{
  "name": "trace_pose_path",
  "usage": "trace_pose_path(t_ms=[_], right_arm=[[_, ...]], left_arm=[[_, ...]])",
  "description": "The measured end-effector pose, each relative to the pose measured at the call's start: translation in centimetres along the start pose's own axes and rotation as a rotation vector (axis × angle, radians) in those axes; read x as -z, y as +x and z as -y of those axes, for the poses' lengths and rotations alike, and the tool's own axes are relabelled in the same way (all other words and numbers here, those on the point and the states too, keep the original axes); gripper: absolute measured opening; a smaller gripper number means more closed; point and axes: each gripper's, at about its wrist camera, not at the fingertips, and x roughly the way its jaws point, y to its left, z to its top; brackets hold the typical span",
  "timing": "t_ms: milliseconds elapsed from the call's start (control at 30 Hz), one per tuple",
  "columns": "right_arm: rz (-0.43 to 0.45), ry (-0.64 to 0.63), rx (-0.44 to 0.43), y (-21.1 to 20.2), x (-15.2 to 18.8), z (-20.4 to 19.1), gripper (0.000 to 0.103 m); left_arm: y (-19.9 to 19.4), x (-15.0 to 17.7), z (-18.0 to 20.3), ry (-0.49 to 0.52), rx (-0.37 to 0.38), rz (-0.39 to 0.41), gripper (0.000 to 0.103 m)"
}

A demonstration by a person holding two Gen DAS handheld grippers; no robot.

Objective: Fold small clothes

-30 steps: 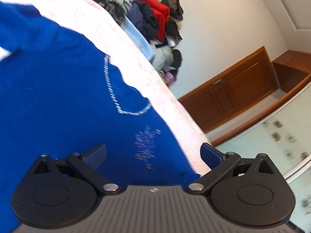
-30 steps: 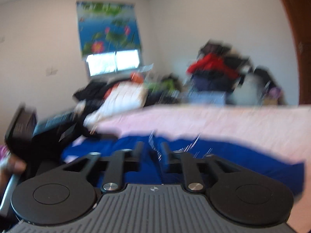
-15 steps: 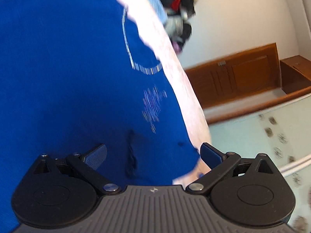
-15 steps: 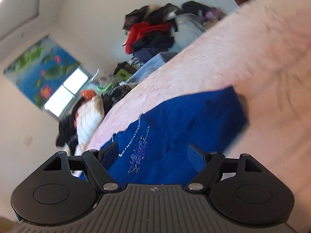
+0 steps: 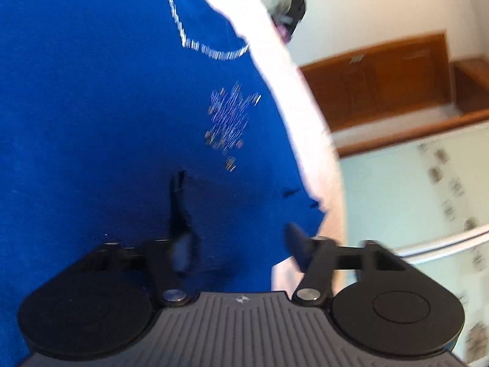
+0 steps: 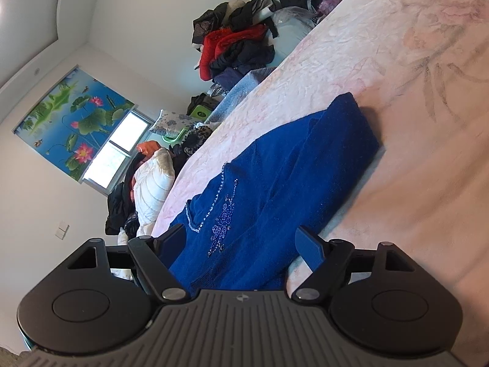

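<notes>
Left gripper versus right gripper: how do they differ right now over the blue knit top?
The left gripper is closing, its jaws narrower, with a pinched ridge of the blue knit top with beaded trim at its left finger; the right gripper stands wider. The left view is motion-blurred; the right view is sharp. Both have blue fabric between their fingers on the pink bedspread.

You are working in a bedroom with plain white walls (image 6: 146, 24) and a white ceiling that steps down in a curved cove. A blind printed with lotus flowers (image 6: 70, 122) hangs over a bright window (image 6: 116, 150), your main daylight. Along the far side of the bed with its pale pink floral cover (image 6: 412, 98), you see a heap of dark and red clothes (image 6: 238, 49) against the wall. From the left wrist view, a brown wooden cabinet (image 5: 385, 76) lines the wall, and pale patterned glass panels (image 5: 421, 189) stand nearer.
</notes>
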Motion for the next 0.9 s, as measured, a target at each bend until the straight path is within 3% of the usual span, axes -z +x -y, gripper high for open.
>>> trace_pose_path(t_ms=[33,133,267,400,500,567,633,733,800,900], right_arm=[[0.002,0.006,-0.002,-0.1,-0.1,0.1,0.08],[0.007,0.022,-0.004,-0.2,-0.1,0.3,0.08],[0.02,0.032,-0.013,-0.4,-0.4,0.5,0.08],[0.017,0.016,-0.016,-0.5,-0.6,0.2,0.081],[0.013,0.019,-0.018,-0.2,-0.8,0.4,0.082],[0.007,0.028,-0.022,0.3,-0.8,0.7,0.085],[-0.003,0.049,-0.027,1.1,-1.1,0.9,0.086],[-0.035,0.199,-0.092,2.8,-2.1,2.1,0.086],[-0.049,0.279,-0.137,3.8,-2.7,2.4,0.086],[-0.057,0.288,-0.156,5.4,-3.3,1.7,0.089]], left_arm=[[0.4,0.0,0.1,0.017,-0.022,0.003,0.031],[1.2,-0.5,0.5,0.045,-0.077,0.003,0.005],[-0.4,-1.4,2.0,0.139,-0.051,0.048,0.004],[-7.2,-3.7,4.5,0.24,0.057,0.236,0.004],[-12.5,-6.0,4.3,0.243,0.101,0.362,0.004],[-14.5,-7.2,2.5,0.208,0.076,0.386,0.004],[-15.1,-7.5,-0.2,0.154,-0.009,0.374,0.004],[-14.7,-7.5,-3.5,0.078,-0.084,0.344,0.004],[-15.5,-7.2,-4.2,0.07,-0.077,0.378,0.004],[-18.5,-7.5,-3.2,0.07,-0.033,0.454,0.004]])
